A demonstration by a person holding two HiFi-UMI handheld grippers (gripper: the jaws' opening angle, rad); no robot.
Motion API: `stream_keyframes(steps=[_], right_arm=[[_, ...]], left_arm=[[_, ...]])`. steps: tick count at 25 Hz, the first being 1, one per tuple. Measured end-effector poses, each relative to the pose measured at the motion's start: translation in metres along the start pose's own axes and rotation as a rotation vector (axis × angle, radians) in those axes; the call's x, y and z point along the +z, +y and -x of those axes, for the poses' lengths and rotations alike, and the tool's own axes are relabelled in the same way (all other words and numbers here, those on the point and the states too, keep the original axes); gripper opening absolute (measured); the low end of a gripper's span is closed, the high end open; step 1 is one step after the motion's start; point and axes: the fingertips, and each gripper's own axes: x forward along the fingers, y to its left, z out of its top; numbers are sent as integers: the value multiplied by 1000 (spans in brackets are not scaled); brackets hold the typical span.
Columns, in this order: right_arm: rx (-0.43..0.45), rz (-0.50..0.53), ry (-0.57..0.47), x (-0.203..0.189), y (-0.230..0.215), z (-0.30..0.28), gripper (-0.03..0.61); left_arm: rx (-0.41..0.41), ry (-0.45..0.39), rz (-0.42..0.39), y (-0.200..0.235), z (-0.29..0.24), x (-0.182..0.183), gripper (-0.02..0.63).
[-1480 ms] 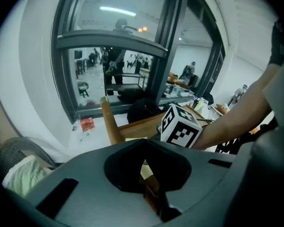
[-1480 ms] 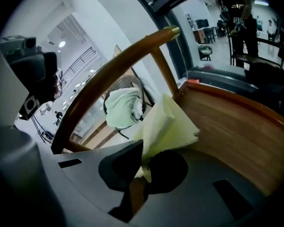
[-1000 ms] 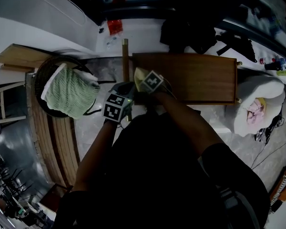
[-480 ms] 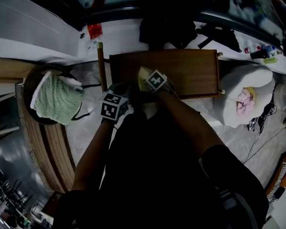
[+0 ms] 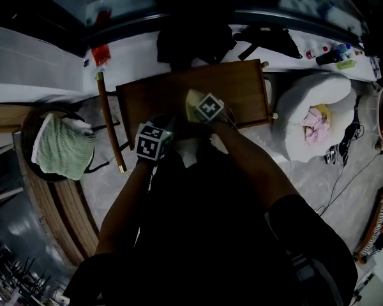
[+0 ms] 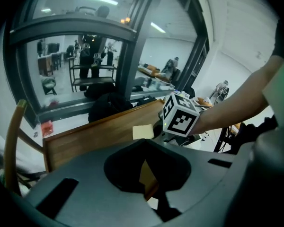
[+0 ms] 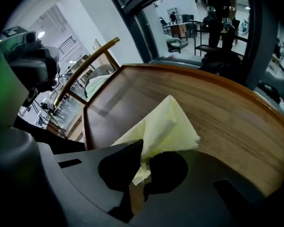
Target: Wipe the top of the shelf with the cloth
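Swung leftwards in the head view since a second ago, the wooden shelf (image 5: 242,94) is hidden along its near edge by the person's arms (image 5: 242,164). The yellow cloth (image 7: 163,126), now nearer the middle of the shelf top, is clamped by the right gripper (image 7: 143,159). The left gripper (image 6: 144,169) is held alongside, jaws drawn together on nothing.

From above, my right claw (image 5: 204,110) covers most of the cloth (image 5: 191,99), and my dark torso (image 5: 204,222) hides the near edge of the shelf (image 5: 242,91). Beyond the window (image 6: 85,56), the figures (image 6: 87,56) are too small to tell apart.
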Motion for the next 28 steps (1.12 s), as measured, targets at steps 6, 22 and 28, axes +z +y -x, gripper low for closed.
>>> stream_keyframes(steps=[6, 22, 28], right_arm=[[-83, -27, 28, -39, -48, 34, 31], [-251, -141, 34, -118, -156, 119, 31], [-376, -163, 73, -140, -192, 149, 31]], left_arm=[[-18, 31, -14, -29, -35, 3, 6], [-48, 47, -21, -81, -91, 13, 6], [-28, 41, -32, -77, -83, 18, 6]])
